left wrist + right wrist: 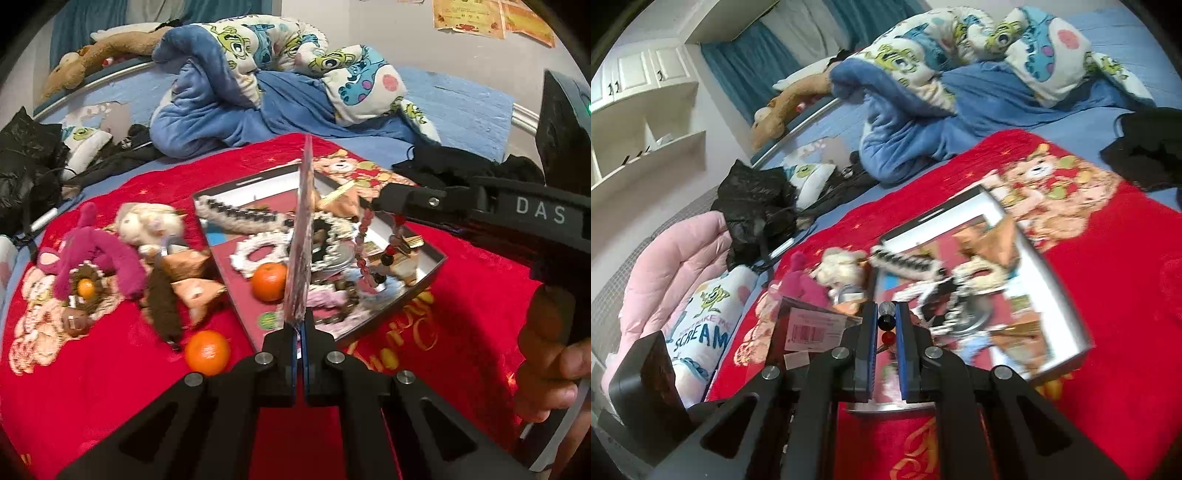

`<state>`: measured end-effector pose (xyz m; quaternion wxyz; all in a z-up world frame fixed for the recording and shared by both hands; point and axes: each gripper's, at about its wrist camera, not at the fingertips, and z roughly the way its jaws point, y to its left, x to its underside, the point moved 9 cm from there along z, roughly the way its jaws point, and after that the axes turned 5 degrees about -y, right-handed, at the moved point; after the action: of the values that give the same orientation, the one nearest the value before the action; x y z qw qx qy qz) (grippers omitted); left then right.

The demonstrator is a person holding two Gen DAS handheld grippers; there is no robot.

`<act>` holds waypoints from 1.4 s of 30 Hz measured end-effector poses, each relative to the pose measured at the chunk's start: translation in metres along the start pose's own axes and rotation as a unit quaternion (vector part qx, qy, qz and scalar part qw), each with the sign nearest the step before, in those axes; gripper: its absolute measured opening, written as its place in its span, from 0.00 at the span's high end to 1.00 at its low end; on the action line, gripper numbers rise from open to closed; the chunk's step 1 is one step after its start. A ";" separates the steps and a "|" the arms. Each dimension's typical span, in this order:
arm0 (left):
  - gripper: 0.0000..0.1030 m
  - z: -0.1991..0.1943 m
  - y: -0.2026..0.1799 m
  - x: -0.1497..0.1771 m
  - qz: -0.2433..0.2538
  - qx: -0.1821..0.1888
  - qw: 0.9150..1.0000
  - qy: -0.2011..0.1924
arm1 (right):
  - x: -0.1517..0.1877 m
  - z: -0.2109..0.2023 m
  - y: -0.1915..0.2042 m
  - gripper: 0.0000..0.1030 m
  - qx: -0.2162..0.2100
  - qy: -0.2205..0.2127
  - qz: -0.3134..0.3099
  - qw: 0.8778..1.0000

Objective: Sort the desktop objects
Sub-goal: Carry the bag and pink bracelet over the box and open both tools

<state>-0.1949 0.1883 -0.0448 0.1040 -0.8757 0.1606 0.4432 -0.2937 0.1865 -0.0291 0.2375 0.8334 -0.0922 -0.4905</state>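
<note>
My left gripper (pixel 299 332) pinches a thin card (pixel 301 236) upright over the tray (pixel 424 291) on the bed's red blanket (pixel 472 314); my right gripper (pixel 886 325) fingers clamp a bead string (pixel 364 251).

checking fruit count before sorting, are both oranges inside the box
No, one orange lies inside the box, while the other orange sits outside it on the red blanket in the left wrist view.
</note>
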 end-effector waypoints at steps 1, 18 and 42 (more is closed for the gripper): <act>0.99 0.003 -0.004 0.001 0.000 0.004 1.000 0.003 | -0.002 -0.003 -0.006 0.91 0.004 -0.002 0.002 1.000; 0.99 0.037 -0.003 0.017 0.004 -0.013 0.999 0.032 | 0.005 0.011 -0.019 0.91 0.015 0.026 0.000 1.000; 0.98 0.049 0.012 0.023 -0.016 -0.004 0.999 0.042 | 0.033 0.036 -0.056 0.91 0.115 0.078 -0.019 0.990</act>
<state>-0.2226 0.1888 -0.0926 0.1006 -0.8967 0.1488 0.4046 -0.3128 0.2112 -0.0963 0.1377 0.8924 -0.1135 -0.4144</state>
